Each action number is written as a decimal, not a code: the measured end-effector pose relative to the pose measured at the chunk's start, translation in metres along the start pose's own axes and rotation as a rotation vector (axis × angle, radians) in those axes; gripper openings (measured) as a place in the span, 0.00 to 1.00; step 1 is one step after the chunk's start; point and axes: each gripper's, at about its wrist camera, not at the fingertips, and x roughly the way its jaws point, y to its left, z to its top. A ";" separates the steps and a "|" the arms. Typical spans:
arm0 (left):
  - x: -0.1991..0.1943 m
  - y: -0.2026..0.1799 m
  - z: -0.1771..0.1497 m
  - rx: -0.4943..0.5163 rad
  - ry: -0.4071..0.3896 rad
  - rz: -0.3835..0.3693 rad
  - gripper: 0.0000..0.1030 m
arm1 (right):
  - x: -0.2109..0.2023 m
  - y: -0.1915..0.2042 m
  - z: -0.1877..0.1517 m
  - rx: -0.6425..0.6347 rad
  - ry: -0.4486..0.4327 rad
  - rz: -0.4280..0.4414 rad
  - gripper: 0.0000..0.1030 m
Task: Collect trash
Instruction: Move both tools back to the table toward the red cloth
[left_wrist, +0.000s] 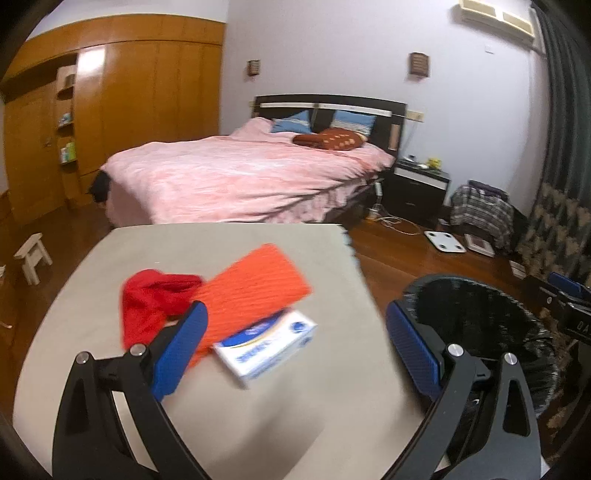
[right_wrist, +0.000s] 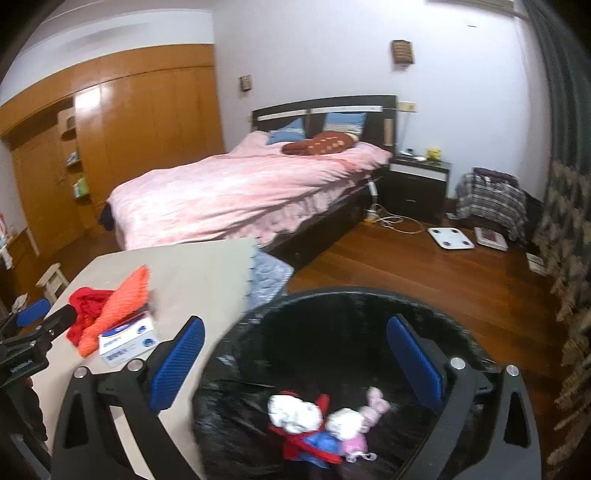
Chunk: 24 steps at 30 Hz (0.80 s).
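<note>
With both hand-held grippers, left (left_wrist: 295, 339) and right (right_wrist: 295, 354), spread empty, we should square the left around the white-and-blue cardboard box (left_wrist: 266, 347) on the beige desk (left_wrist: 229, 243), then carry it to the black-lined round bin (right_wrist: 332, 332).

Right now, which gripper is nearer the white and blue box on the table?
Left. The left gripper hangs open right above the white and blue box; the right gripper is off to the side, open over the black bin.

A ribbed orange cloth (left_wrist: 255, 288), a red cloth (left_wrist: 151, 306), a white-and-blue box (left_wrist: 266, 345), a black-lined bin (right_wrist: 332, 332).
</note>
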 end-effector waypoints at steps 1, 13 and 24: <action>-0.001 0.007 0.000 -0.008 -0.002 0.014 0.91 | 0.002 0.006 0.001 -0.007 0.001 0.012 0.94; 0.006 0.089 -0.007 -0.095 0.004 0.170 0.91 | 0.037 0.076 0.002 -0.075 0.022 0.117 0.94; 0.040 0.135 -0.017 -0.135 0.065 0.228 0.75 | 0.068 0.123 -0.001 -0.165 0.023 0.143 0.94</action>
